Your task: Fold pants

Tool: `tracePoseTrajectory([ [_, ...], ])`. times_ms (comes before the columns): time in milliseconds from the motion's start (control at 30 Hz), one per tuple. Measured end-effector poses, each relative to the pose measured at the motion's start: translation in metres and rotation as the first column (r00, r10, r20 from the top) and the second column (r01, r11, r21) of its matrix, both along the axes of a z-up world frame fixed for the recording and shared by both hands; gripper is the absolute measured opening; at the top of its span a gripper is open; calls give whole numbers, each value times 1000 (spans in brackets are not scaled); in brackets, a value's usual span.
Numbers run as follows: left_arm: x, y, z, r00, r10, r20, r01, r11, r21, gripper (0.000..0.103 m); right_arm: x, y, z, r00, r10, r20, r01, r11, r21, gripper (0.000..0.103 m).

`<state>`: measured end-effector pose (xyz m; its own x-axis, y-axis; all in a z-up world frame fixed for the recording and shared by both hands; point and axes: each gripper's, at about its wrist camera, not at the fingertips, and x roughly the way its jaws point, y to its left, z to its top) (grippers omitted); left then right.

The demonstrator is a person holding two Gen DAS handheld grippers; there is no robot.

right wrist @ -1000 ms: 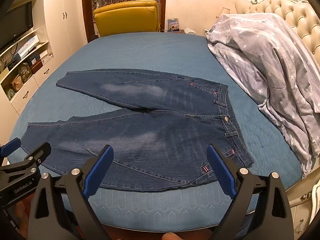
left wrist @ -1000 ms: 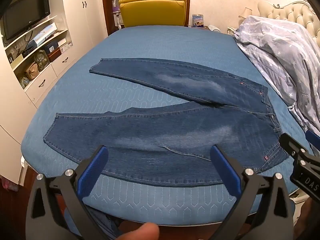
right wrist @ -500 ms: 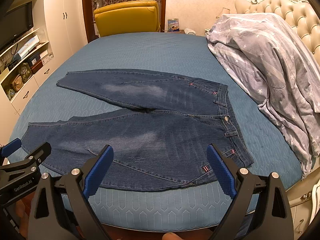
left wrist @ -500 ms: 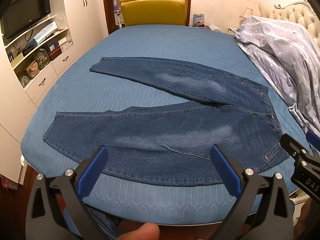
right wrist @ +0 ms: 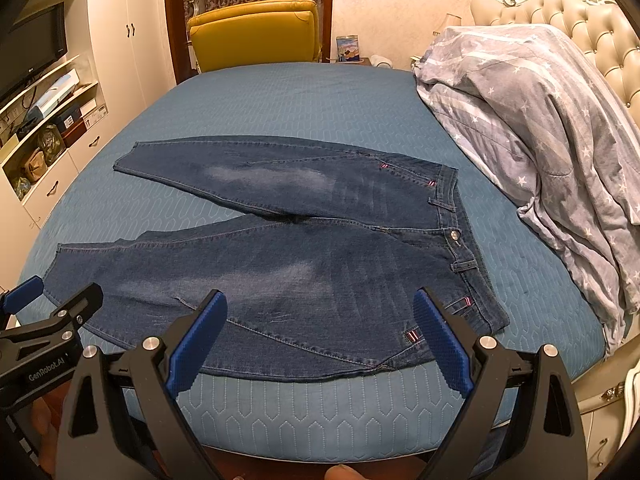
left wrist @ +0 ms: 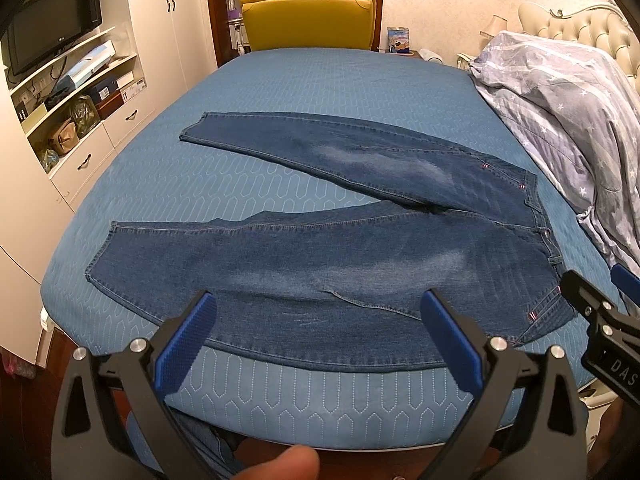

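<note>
So far almost nothing has changed: over the last second the jeans (left wrist: 320,256) lie just as they did, spread flat and face up on the blue bed (left wrist: 320,80), with no crease or fold started. The waistband (right wrist: 460,236) points toward the heaped grey quilt (right wrist: 540,128) and the two legs splay apart in a V toward the cupboard side, the near leg running along the bed's front edge and the far leg (left wrist: 320,148) angling away from it.

The left tongs (left wrist: 320,336) hover above the near leg's lower edge, released and wide apart, holding nothing. The right tongs (right wrist: 320,332) hang likewise over the hip end near the pocket, also spread and empty. Both have barely drifted between the earlier views and these, the left one seeming only a touch nearer.

That stillness suggests the folding has not begun and the person is lining up a first grip. A sensible start would be bringing one leg over onto the other, which needs pinches at a hem and at the waistband.

Beyond the bed stands a yellow armchair (left wrist: 310,16).
</note>
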<state>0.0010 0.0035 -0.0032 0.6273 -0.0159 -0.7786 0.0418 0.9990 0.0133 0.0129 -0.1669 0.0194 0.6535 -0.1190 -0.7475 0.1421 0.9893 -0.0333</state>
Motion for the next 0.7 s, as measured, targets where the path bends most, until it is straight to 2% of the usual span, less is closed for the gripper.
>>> tracePoseTrajectory([
  [700,-1,-2,-1,1000,1,-2,-1,1000,-2,102,0,0,-1,1000,1,-2,-1,1000,1,91],
])
